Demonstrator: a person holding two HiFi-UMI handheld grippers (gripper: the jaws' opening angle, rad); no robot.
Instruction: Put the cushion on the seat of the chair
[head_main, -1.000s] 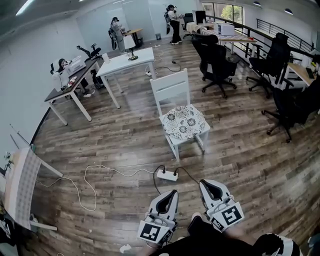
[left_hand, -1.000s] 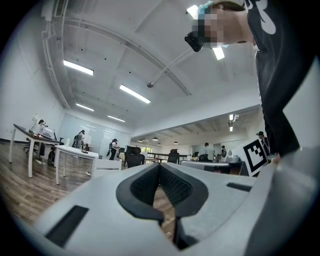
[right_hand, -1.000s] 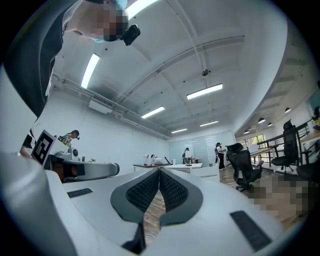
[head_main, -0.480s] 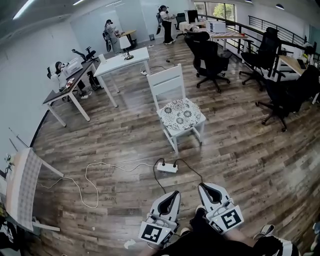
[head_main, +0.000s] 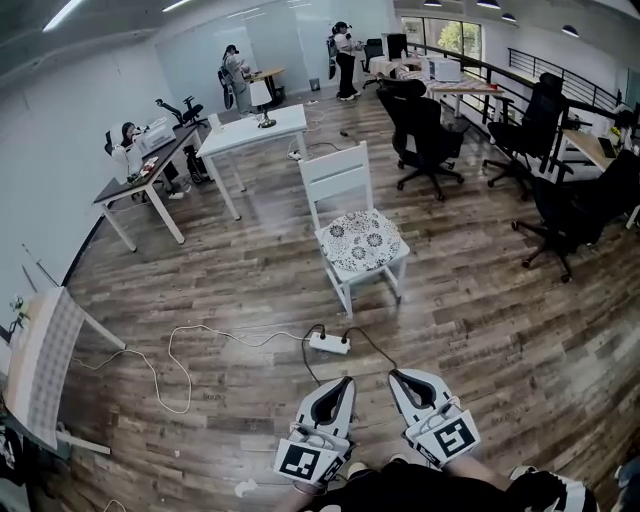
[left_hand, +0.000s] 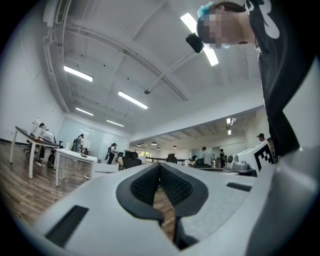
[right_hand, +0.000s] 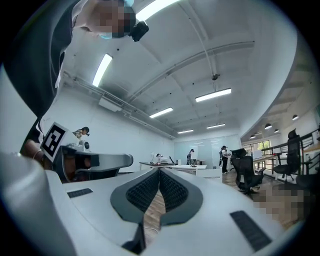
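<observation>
A white wooden chair (head_main: 340, 185) stands in the middle of the room, and a round floral cushion (head_main: 362, 240) lies flat on its seat. My left gripper (head_main: 346, 381) and right gripper (head_main: 392, 376) are low in the head view, well short of the chair, side by side and pointing toward it. Both are shut with the dark pads (left_hand: 159, 181) touching at the tips and nothing between them. In the left gripper view the jaws (left_hand: 159, 165) meet; the right gripper (right_hand: 159, 171) shows the same in its own view.
A white power strip (head_main: 330, 343) with cables trails across the wood floor between me and the chair. White tables (head_main: 255, 128) stand behind it, black office chairs (head_main: 425, 125) to the right, a checked board (head_main: 40, 365) at the left. People stand far back.
The view has shifted a little, and the chair with the cushion on it sits slightly farther from both grippers. The grippers stay shut and empty throughout.
</observation>
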